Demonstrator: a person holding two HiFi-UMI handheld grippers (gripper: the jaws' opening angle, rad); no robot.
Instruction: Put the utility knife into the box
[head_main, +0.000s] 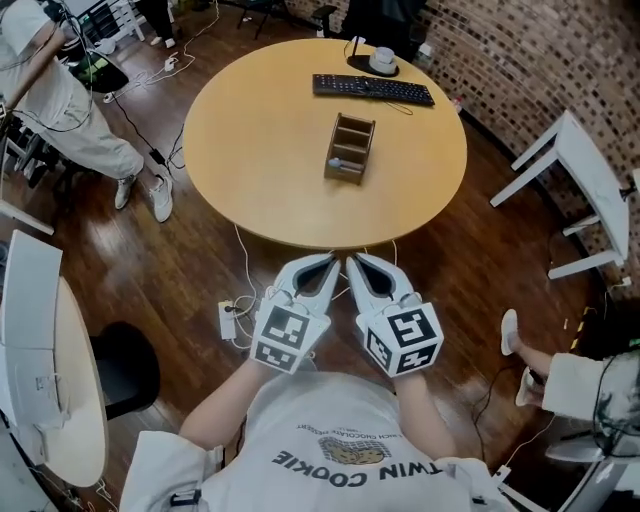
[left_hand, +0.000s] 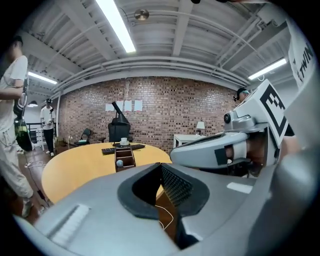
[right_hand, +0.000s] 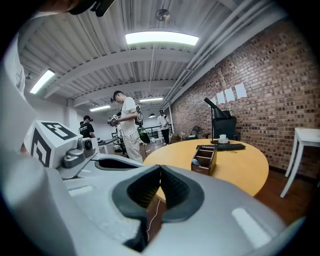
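- Bystander (head_main: 60, 100): stands on the floor, well left of the worktop (head_main: 250, 150) and apart from the work.
- Left hand-held gripper (head_main: 328, 264): jaws together with nothing between them, held off the worktop's near edge, above the floor.
- Box (head_main: 350, 148): wooden, with compartments, upright near the worktop's middle. A small rounded grey thing (head_main: 336, 160) sits in its near compartment. Whether that is the knife's end cannot be told. No knife lies anywhere else on the worktop, so it is judged to be in the box already.
- Right hand-held gripper (head_main: 356, 264): jaws together, empty, just beside the left one.
- Keyboard (head_main: 372, 89): beyond the box, near the far edge.
- Risk: if the knife sits only shallowly in its compartment, a knock to the box or worktop could tip it out. With both grippers well clear of the box, this seems unlikely.
- Views: only the head view shows the two grippers side by side and the box's compartments from above. Only the gripper views show the pads (left_hand: 175, 186) meeting, and the box from the side with the rounded thing at its front.
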